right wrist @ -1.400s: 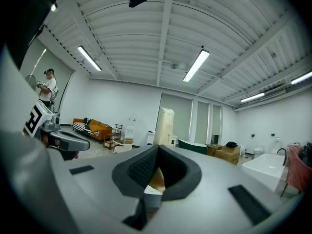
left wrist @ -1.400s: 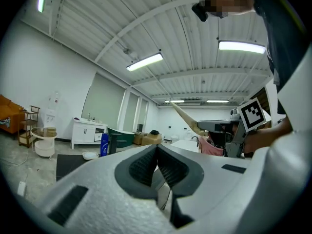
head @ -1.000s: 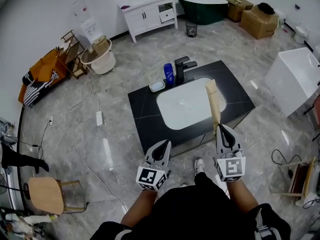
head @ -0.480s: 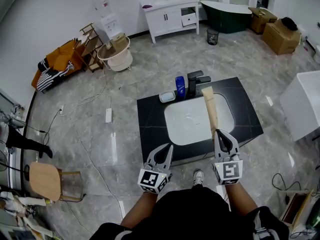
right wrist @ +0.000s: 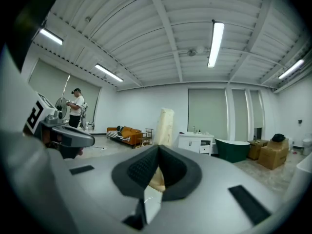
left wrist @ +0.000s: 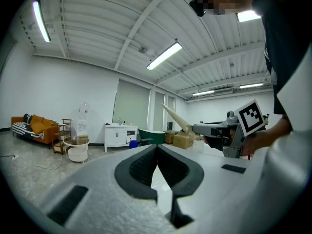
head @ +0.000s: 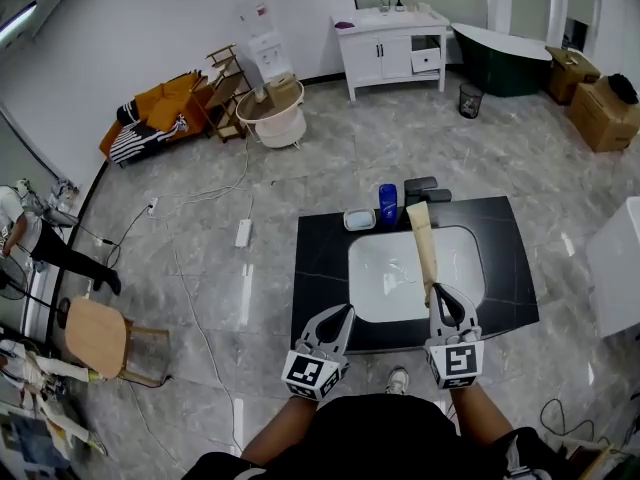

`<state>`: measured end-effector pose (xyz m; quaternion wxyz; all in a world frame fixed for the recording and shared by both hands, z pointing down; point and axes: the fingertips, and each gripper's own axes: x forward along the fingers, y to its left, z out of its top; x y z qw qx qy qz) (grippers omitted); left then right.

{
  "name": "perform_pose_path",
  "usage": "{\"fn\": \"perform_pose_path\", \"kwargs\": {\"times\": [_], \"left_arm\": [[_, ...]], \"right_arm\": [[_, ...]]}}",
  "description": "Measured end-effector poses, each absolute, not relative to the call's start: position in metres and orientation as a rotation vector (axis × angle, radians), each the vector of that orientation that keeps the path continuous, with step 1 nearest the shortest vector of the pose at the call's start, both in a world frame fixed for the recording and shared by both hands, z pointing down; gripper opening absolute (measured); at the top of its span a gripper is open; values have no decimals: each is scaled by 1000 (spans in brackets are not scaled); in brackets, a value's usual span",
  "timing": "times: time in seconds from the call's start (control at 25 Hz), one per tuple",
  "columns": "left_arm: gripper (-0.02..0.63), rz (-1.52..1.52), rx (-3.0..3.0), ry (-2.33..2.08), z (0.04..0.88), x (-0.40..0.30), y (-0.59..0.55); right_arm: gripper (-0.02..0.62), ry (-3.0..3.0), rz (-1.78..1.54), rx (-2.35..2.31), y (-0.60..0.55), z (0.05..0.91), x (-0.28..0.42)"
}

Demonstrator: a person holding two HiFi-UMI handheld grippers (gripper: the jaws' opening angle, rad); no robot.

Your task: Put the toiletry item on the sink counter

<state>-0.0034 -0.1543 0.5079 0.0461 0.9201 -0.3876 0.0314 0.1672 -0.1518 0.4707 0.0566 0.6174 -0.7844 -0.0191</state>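
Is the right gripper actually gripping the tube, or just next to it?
Touching. The right gripper view shows the right gripper with its jaws closed on the lower end of the tube, which sticks out beyond them.

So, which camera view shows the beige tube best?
The head view: the whole beige tube shows, held by the right gripper. The right gripper view shows it foreshortened; the left gripper view, small, side-on.

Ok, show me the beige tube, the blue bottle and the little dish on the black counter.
beige tube (head: 424, 243): head view, middle of its body.
blue bottle (head: 387, 205): head view, middle of its side.
dish (head: 359, 219): head view, its centre.
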Motion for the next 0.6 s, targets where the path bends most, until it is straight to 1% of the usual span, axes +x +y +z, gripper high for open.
{"fn": "perform_pose_path", "kwargs": {"times": [0.28, 0.6], "left_arm": [[9, 81, 2754, -1317, 510, -16, -172], [9, 76, 2731, -1376, 512, -53, -183]], "right_arm": [[9, -2455, -39, 1782, -182, 478, 157], [9, -2462, -42, 1733, -207, 481, 128]]}}
